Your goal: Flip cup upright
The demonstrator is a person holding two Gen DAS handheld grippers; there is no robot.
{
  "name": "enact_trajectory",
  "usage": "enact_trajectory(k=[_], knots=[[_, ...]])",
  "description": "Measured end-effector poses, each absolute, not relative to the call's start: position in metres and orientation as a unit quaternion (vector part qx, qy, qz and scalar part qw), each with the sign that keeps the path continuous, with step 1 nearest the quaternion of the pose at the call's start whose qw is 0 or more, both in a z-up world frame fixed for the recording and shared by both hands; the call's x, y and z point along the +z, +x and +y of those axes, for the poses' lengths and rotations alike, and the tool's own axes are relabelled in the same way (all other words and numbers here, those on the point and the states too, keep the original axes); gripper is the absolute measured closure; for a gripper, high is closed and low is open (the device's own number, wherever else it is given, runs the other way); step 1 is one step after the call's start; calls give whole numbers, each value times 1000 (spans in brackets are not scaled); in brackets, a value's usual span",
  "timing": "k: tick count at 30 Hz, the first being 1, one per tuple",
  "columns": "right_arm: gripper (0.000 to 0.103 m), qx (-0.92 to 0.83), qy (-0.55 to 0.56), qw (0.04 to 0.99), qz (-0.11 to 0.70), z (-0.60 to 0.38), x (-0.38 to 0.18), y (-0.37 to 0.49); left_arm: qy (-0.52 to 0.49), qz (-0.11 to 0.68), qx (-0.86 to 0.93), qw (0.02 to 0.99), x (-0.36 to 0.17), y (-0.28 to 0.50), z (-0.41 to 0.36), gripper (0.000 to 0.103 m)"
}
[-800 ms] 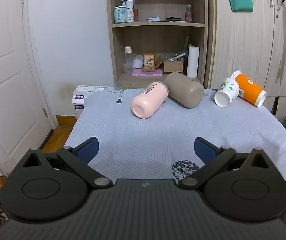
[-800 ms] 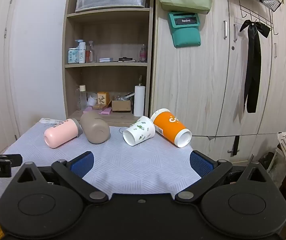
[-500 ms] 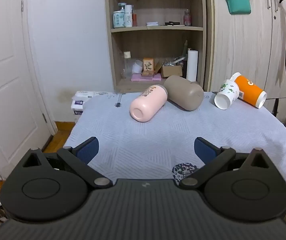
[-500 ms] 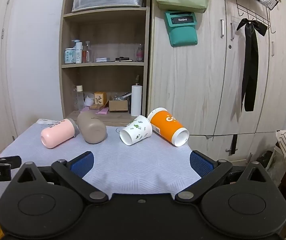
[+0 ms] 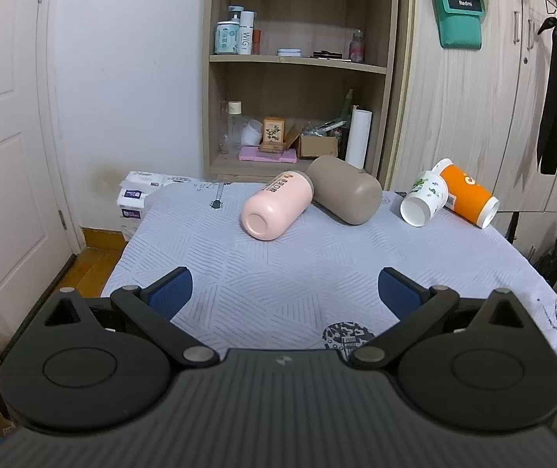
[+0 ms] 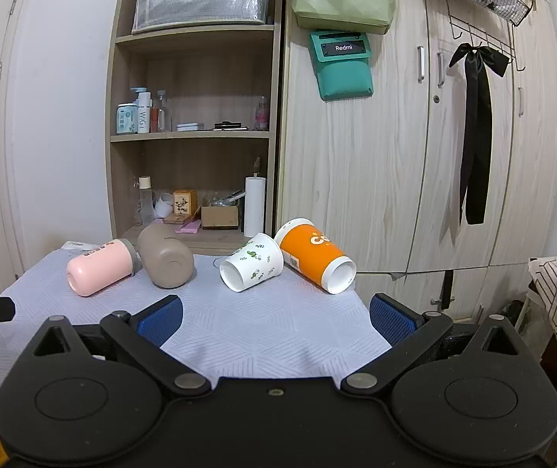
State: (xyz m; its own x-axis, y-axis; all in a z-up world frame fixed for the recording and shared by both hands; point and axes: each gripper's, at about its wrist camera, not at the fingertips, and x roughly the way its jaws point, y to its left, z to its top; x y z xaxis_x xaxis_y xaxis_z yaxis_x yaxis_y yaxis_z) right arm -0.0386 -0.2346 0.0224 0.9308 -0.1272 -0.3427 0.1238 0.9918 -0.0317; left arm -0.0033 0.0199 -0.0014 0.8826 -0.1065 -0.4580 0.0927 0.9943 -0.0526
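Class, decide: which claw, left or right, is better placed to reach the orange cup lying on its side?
Right, probably. The orange cup lies nearly ahead of the open right claw, but far off to the side of the left claw.

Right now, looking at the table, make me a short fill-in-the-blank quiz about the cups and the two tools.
1. All four cups lie on their ____.
2. The orange cup lies beside a white cup printed with green ____.
3. The pink cup touches a cup coloured ____.
4. The left tool and right tool both stand ____, holding nothing.

Missing words: sides; leaves; brown; open
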Motion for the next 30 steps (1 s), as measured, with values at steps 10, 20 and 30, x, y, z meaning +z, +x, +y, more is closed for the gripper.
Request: enact_trajectory(k=[10, 20, 30], knots=[[0, -63, -7, 983, 174, -234, 19, -39, -44, 236, -60, 969, 1, -4, 24, 0], [0, -65, -7, 983, 173, -234, 19, -39, -44, 225, -62, 971, 2, -9, 18, 0], [0, -62, -8, 982, 176, -235, 18, -39, -42, 227, -45, 972, 0, -12, 20, 0]])
